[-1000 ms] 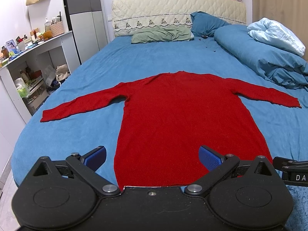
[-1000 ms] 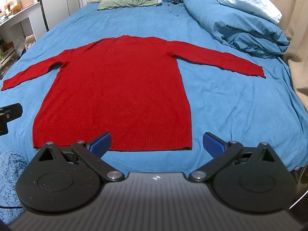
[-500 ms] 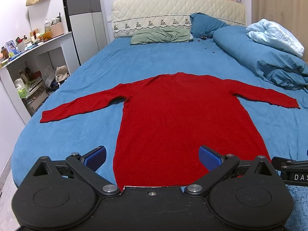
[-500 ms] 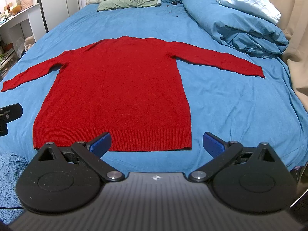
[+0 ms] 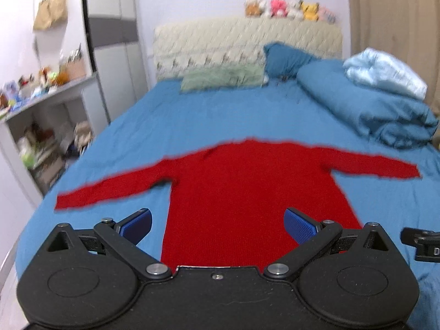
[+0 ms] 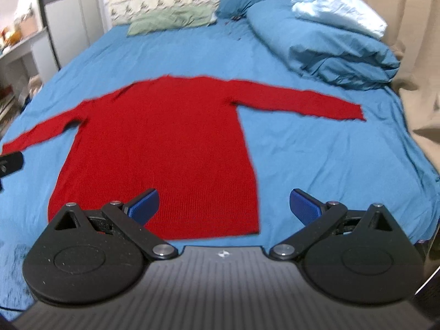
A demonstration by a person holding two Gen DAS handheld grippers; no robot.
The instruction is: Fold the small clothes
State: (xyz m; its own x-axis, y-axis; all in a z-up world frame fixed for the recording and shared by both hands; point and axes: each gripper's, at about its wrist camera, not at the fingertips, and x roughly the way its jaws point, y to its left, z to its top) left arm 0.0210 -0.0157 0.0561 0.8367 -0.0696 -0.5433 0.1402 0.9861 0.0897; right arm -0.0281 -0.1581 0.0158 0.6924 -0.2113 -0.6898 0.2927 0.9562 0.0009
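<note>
A red long-sleeved sweater lies flat on the blue bed sheet, both sleeves spread out sideways and the hem nearest me. In the right wrist view the same sweater fills the middle, its hem just beyond the fingers. My left gripper stands open above the hem, holding nothing. My right gripper is open too, over the hem's right corner, its blue pads wide apart. The sweater's lower edge is hidden behind the left gripper's body.
A rolled blue duvet with a pale blue blanket lies along the bed's right side. A green pillow and a blue pillow rest at the headboard. A cluttered white desk stands left of the bed. Beige curtain hangs right.
Both views have tilted upward and blurred; the sweater sits lower in the frames, closer to the fingers. Both grippers stay open.
</note>
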